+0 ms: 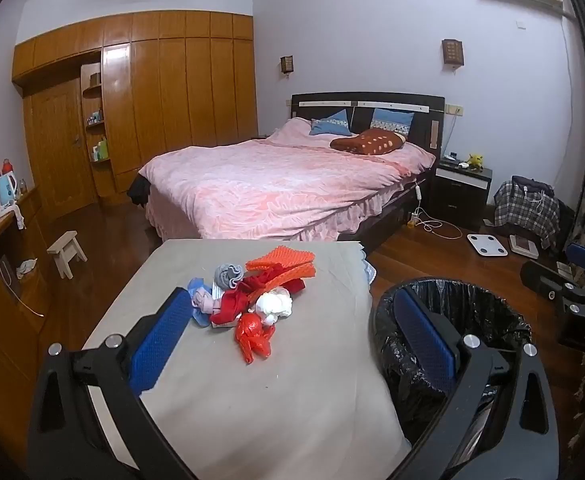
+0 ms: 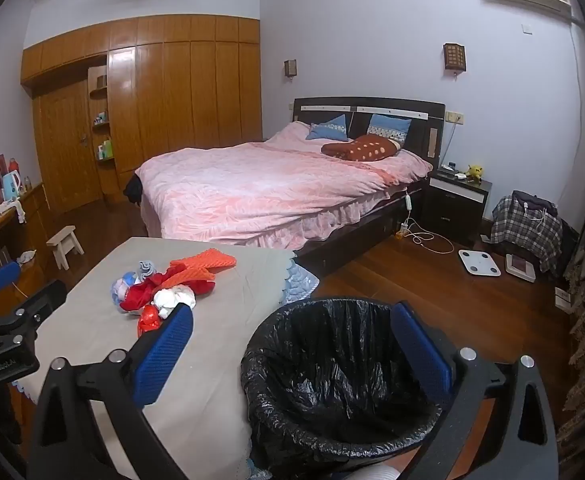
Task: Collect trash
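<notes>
- Nearest in the left wrist view, the left gripper [image 1: 292,340] is held with its blue fingers [image 1: 158,342] wide apart and nothing between them; it hangs above the near part of the worktop [image 1: 228,392], short of the litter.
- The right gripper [image 2: 292,352] is likewise spread, its fingers [image 2: 164,354] empty, and it is poised over the mouth of the bin [image 2: 332,364], which is lined with a black bag and stands just beside the right edge of the worktop.
- No item has been taken up, and no litter can be made out inside the liner, so the task is judged to be at its start: the approach to the first piece.
- The trash pile [image 1: 252,296] lies a little past the middle of the grey-covered worktop, well clear of the bin.
- The nearest piece is a crumpled red plastic bag [image 1: 252,336]; its long axis is seen to run roughly toward and away from the left camera, its loose tail pointing to the near edge.
- Behind it a white wad [image 1: 274,304], red cloth-like scraps, a pale blue and pink piece and a grey piece are heaped in contact.
- Farthest, an orange mesh sheet [image 1: 284,266] is laid crosswise, left to right.
- The next move is judged to call for the left gripper to be lowered forward astride the red bag, closed across its narrow width, then carried right to the bin.
</notes>
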